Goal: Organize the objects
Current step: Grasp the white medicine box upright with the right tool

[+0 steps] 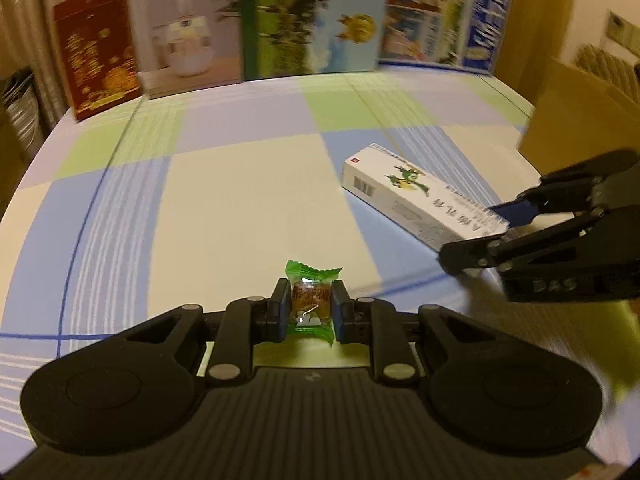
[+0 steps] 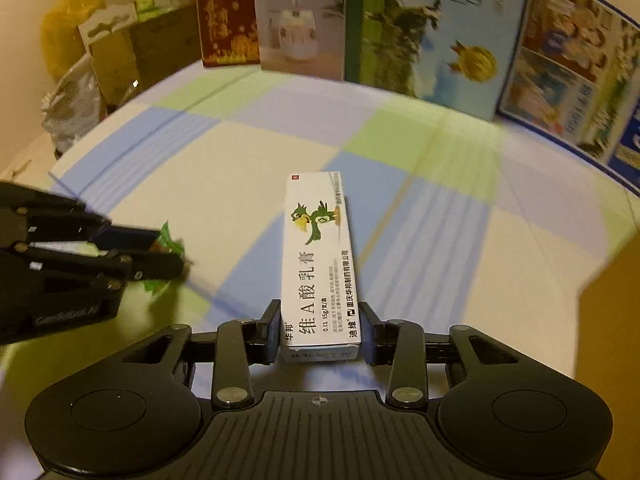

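A brown candy in a green wrapper [image 1: 311, 300] sits between the pads of my left gripper [image 1: 310, 308], which is shut on it just above the checked tablecloth [image 1: 240, 184]. The right wrist view shows that gripper [image 2: 168, 248] at the left, with green wrapper [image 2: 170, 242] showing at its tips. A long white ointment box with a green bird [image 2: 320, 256] points away from my right gripper [image 2: 322, 328], which is shut on its near end. In the left wrist view the box [image 1: 416, 196] lies at the right, with the right gripper [image 1: 476, 236] on its end.
Standing boxes line the table's back edge: a red one [image 1: 96, 52], a white humidifier box [image 1: 184, 32], a green landscape box [image 1: 316, 20] and a blue printed one [image 1: 444, 12]. A cardboard box [image 1: 580, 112] stands beyond the right edge. Bags and cartons [image 2: 100, 52] sit off the left side.
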A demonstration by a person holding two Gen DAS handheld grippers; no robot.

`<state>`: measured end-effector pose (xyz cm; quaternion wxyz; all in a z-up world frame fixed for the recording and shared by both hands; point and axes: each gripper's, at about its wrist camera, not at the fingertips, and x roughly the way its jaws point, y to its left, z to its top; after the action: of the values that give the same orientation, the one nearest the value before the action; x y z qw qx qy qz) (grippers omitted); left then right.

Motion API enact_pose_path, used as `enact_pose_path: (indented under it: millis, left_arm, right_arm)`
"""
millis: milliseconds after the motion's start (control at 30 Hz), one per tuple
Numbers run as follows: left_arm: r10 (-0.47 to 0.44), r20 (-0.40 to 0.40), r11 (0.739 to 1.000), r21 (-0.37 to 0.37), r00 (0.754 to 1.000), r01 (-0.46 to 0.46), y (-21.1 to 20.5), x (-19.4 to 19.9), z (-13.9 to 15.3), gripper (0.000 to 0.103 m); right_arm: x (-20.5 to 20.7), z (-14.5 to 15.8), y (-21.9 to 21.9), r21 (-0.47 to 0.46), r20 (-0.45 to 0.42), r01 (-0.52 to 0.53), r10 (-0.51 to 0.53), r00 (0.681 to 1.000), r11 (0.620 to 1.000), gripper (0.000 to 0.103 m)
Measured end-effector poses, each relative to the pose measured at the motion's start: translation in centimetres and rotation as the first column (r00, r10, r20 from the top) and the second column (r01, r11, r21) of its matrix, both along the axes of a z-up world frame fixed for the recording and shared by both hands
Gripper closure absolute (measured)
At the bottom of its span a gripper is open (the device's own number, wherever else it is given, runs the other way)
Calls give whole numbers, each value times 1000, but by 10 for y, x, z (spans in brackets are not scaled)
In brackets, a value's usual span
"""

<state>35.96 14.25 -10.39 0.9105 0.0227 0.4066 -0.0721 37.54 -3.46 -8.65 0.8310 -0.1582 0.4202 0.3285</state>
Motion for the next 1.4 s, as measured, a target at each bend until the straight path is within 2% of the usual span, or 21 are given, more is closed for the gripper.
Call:
enact_pose_path:
  millis: [100,200,333,433,633,867,1000,1100,1133,1167,1200,1400]
  left_arm:
    - [-58,-12,998,17,998,59,-9,-8,-1,86]
    - [-109,-19,993,46,994,110,-18,-15,-1,85]
    - [-142,-22,986,81,990,143,-23,-25,-2,78]
    - [-133,-16,988,75,991,134,-21,-27,-3,78]
    - [-111,-9,992,52,994,111,-18,-24,-4,78]
    - [-94,-18,995,19,995,94,-19,-19,-4,78]
    - [-88,-14,996,15,996,89,-19,-18,-4,85]
    - [-74,-16,997,10,997,75,-20,-17,-3,86]
    - [-71,-17,997,11,997,71,-21,-17,-4,86]
    - [-71,-19,997,10,997,71,-22,-17,-4,86]
    - [-69,-21,998,10,997,69,-23,-17,-4,86]
    - [-45,-50,999,1,998,45,-26,-20,-2,87]
  right_arm:
    - [-13,4,-19,-9,-59,51,-51,997,999,67]
    - [-33,3,-37,-28,-112,50,-53,992,998,67]
    - [-46,6,-52,-4,-93,47,-48,995,999,61]
    - [-45,10,-56,39,-58,57,-54,997,998,54]
    - [-37,7,-45,103,-34,47,-44,998,994,53]
    - [-38,-3,-28,61,-6,18,-18,1000,998,53]
    - [-35,-7,-24,47,-13,19,-18,1000,999,53]
    - [-36,-8,-22,38,-9,17,-17,1000,999,53]
    - [-36,-8,-22,32,-9,14,-14,1000,999,56]
    - [-37,-7,-21,20,-5,14,-14,1000,1000,64]
    - [-37,-6,-21,10,-5,17,-17,1000,1000,67]
    - [-39,1,-31,11,-44,66,-65,997,998,68]
